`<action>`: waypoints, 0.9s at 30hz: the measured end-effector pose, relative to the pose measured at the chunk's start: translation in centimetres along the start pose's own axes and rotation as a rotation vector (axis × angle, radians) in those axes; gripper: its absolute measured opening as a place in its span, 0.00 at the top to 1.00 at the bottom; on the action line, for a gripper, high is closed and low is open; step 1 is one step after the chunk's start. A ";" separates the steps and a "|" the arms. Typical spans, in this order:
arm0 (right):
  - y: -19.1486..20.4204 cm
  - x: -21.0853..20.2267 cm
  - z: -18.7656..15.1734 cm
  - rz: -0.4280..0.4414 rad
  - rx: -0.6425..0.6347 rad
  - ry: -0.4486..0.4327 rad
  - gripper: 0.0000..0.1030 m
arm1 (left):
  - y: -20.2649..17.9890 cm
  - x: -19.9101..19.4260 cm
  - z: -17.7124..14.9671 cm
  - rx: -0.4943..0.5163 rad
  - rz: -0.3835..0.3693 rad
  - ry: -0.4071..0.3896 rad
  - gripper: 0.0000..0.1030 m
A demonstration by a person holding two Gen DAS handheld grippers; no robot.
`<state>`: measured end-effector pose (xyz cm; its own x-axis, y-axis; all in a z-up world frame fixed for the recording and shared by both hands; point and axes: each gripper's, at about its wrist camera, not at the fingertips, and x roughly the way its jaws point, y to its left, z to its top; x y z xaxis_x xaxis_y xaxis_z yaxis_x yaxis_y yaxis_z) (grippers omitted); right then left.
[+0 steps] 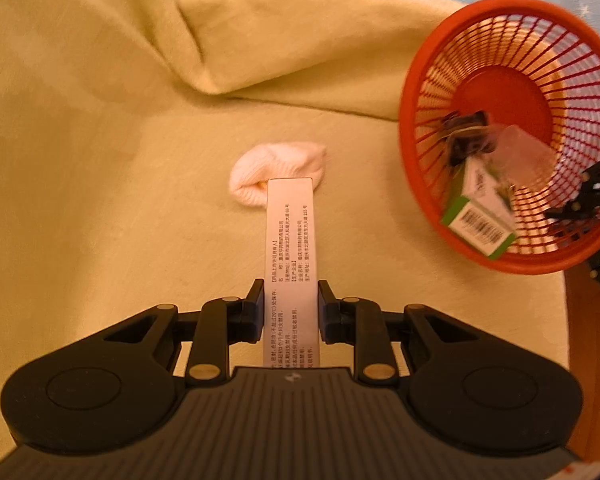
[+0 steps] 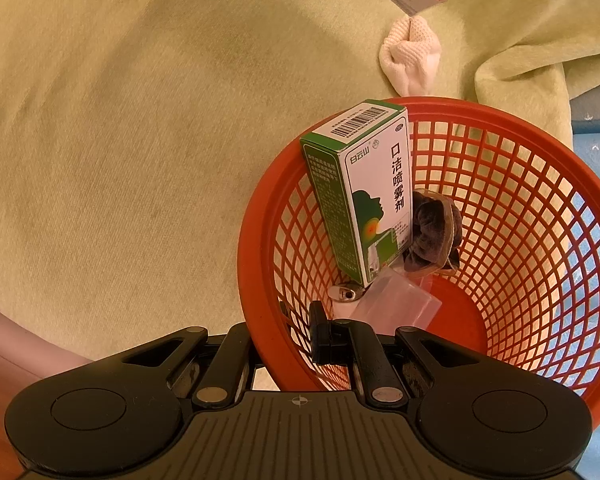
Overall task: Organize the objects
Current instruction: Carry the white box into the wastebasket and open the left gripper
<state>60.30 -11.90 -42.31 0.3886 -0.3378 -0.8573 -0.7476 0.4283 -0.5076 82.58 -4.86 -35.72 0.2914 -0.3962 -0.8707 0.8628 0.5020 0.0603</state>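
Cardboard carton point(image 1: 290, 256) clamped in the left gripper point(image 1: 291, 300) hangs above a white sock point(image 1: 276, 172), bound, likely, for the red basket point(image 2: 260, 216), whose rim the right gripper point(image 2: 296, 336) pinches.

Pale green cloth point(image 1: 100, 160) spread over the table, round red plastic mesh basket point(image 2: 520, 208) set on it, green-and-white carton point(image 2: 364, 196) leant inside the basket wall, dark scrunchie point(image 2: 432, 236) beside it, white knitted sock point(image 1: 276, 172) laid on the cloth outside the basket, long white printed box point(image 1: 290, 240) held above the cloth, before the sock, in the left claw point(image 1: 291, 300), basket rim clamped by the right claw point(image 2: 284, 332).
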 end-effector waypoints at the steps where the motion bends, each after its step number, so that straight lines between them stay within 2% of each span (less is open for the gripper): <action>1: 0.0 0.0 0.0 0.000 -0.001 0.000 0.95 | -0.2 -0.2 0.2 0.008 -0.007 -0.004 0.80; 13: 0.1 0.0 -0.1 0.000 0.001 -0.002 0.95 | -3.6 -2.6 2.6 0.159 -0.116 -0.056 0.80; 27: -0.2 0.2 -0.3 0.002 0.015 -0.012 0.95 | -10.8 -1.6 8.0 0.457 -0.259 -0.122 0.79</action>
<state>60.37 -12.28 -42.39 0.3937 -0.3269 -0.8591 -0.7403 0.4412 -0.5072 76.13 -15.77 -31.02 0.0674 -0.5630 -0.8237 0.9967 0.0010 0.0809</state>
